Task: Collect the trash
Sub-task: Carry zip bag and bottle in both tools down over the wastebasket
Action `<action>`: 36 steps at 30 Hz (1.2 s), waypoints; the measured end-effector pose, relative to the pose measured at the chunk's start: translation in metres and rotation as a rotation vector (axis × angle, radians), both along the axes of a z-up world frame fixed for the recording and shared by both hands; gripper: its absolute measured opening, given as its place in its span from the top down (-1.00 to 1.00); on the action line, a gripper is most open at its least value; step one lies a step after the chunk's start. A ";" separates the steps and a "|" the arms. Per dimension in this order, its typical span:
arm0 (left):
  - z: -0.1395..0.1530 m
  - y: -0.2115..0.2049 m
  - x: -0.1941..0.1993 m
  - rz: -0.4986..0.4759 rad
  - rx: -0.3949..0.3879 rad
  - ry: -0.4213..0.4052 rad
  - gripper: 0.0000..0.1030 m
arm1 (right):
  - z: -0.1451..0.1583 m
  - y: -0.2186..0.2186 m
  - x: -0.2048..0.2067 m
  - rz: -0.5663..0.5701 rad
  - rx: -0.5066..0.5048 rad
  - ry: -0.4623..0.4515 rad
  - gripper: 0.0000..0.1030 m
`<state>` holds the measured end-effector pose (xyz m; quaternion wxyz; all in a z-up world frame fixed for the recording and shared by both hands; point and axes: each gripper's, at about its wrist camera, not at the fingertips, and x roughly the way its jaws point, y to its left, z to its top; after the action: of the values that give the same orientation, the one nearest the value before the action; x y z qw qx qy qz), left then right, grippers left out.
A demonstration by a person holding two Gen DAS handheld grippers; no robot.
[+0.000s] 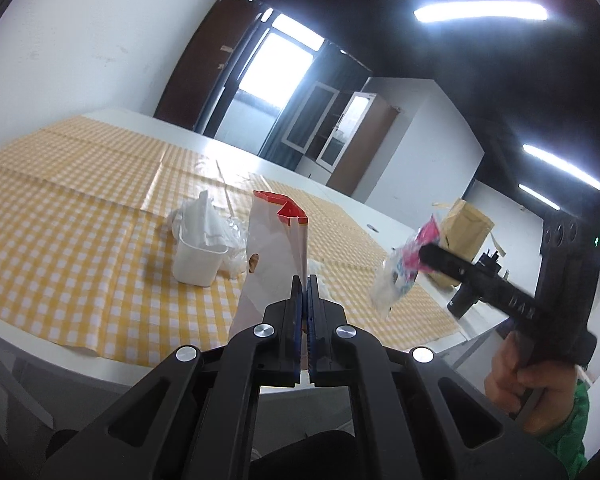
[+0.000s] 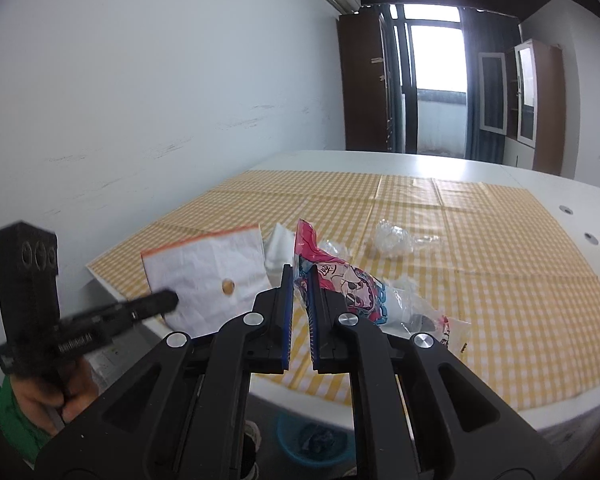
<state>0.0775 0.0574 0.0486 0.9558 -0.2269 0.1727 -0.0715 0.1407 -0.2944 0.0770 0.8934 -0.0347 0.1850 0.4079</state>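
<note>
My left tool [image 1: 305, 280] is clamped on the edge of a white paper bag [image 1: 274, 240] with a red-printed top, which stands up off the table straight ahead at twelve o'clock. In the right wrist view the same bag [image 2: 208, 276] shows flat and creased, with a small orange spot on it, out at ten o'clock, and the left tool [image 2: 162, 302] reaches in from the lower left, held by a hand [image 2: 48, 400] in a green sleeve.

My right tool [image 2: 299, 280] is clamped on a pink and blue cartoon-printed plastic wrapper [image 2: 340, 280], which trails off toward four o'clock over the yellow checked tablecloth [image 2: 500, 260]. From the left wrist I see that wrapper [image 1: 400, 264] hanging clear of the table at three o'clock, pinched by the right tool [image 1: 426, 258].

On the cloth at ten o'clock of the left tool sits a white plastic cup [image 1: 198, 258] with crumpled white tissue [image 1: 202, 216] in it. A clear crumpled plastic scrap [image 2: 392, 238] lies farther out at one o'clock in the right view. Below the table edge [image 2: 324, 404], on the floor, is a blue bin [image 2: 312, 440] with something dark inside
</note>
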 end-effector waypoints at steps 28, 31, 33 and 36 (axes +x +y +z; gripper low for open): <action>-0.033 -0.027 -0.104 -0.106 0.166 0.006 0.98 | -0.073 -0.034 -0.130 0.164 0.002 0.116 0.88; -0.044 -0.028 -0.109 -0.115 0.174 0.026 0.98 | -0.085 -0.028 -0.132 0.166 -0.010 0.141 0.88; -0.053 -0.027 -0.109 -0.126 0.165 0.052 0.98 | -0.096 -0.023 -0.131 0.170 -0.020 0.160 0.88; -0.066 -0.026 -0.109 -0.163 0.135 0.083 0.98 | -0.105 -0.018 -0.130 0.173 -0.033 0.178 0.88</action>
<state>-0.0317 0.0319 -0.0170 0.9520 -0.1499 0.2345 -0.1275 0.0106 -0.3126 -0.0284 0.8342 -0.0290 0.2664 0.4820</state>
